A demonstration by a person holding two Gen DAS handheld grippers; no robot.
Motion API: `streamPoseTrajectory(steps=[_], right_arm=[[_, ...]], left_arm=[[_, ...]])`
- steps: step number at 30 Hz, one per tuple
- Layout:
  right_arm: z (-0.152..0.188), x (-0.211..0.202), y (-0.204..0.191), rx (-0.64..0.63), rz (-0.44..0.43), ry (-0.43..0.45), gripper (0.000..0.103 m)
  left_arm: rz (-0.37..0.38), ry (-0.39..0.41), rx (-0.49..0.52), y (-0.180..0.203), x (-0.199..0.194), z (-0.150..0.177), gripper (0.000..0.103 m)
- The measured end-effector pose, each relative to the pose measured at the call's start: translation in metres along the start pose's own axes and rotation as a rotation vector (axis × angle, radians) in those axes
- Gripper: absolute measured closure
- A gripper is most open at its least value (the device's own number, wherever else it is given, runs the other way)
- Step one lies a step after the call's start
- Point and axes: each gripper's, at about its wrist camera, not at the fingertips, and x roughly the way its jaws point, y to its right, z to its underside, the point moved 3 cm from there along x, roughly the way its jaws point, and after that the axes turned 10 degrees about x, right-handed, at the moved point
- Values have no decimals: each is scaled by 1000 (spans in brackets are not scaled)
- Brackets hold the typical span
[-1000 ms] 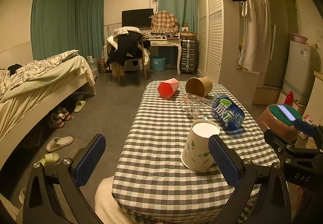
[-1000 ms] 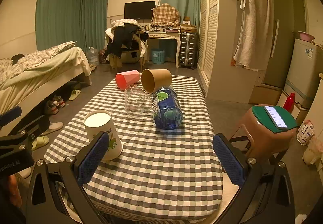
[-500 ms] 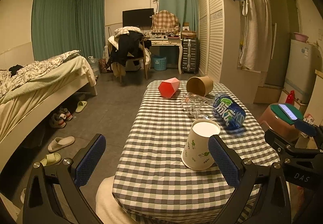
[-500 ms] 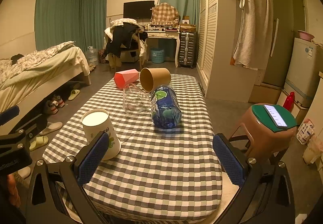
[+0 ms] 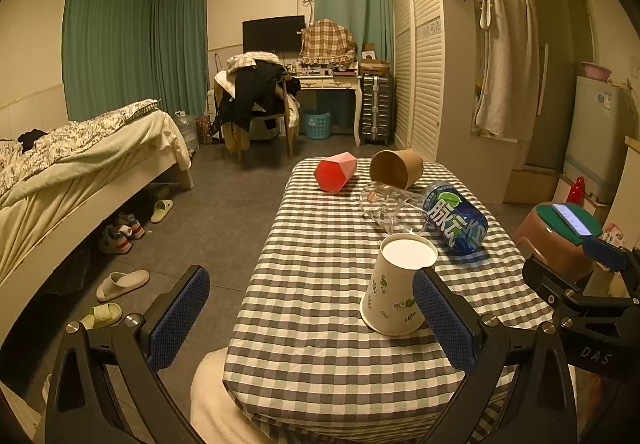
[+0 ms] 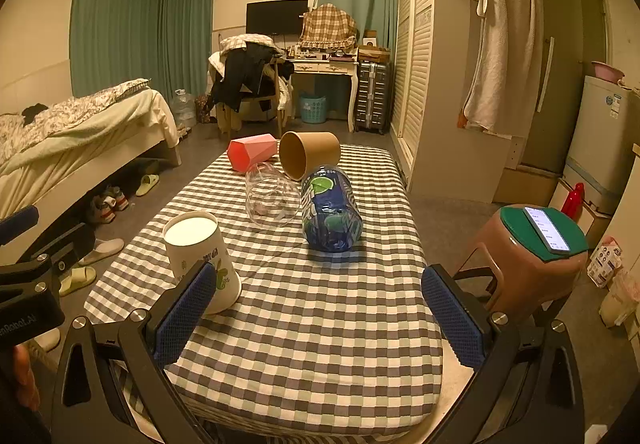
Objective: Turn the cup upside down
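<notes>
Paper cup (image 5: 398,286) stands inverted on table (image 5: 320,324); both grippers' fingers (image 6: 182,314) spread, empty, apparently released.

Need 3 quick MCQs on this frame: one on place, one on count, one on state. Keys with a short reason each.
1. Where does the white paper cup stand on the checkered table?
A. at the far end
B. at the near end, closest to the tools
C. on the stool

2. How many things lie on their side at the far half of the table?
A. two
B. four
C. six

3. How does the white paper cup stand?
A. upside down, wide rim on the cloth
B. on its side
C. mouth up, filled

Answers: 1 B, it stands right by the left tool, nearer than everything else. 2 B, the red cup, brown paper cup, clear glass and blue bottle. 3 A, its flat closed base faces up and the wide end sits on the table.
</notes>
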Motion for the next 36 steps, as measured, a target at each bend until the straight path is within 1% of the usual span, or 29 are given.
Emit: streamPoseTrajectory(steps=[36], right_arm=[[3,2,-1,-4,1,-11,0]], left_arm=[[-6,-6,0,-3,0,2,0]])
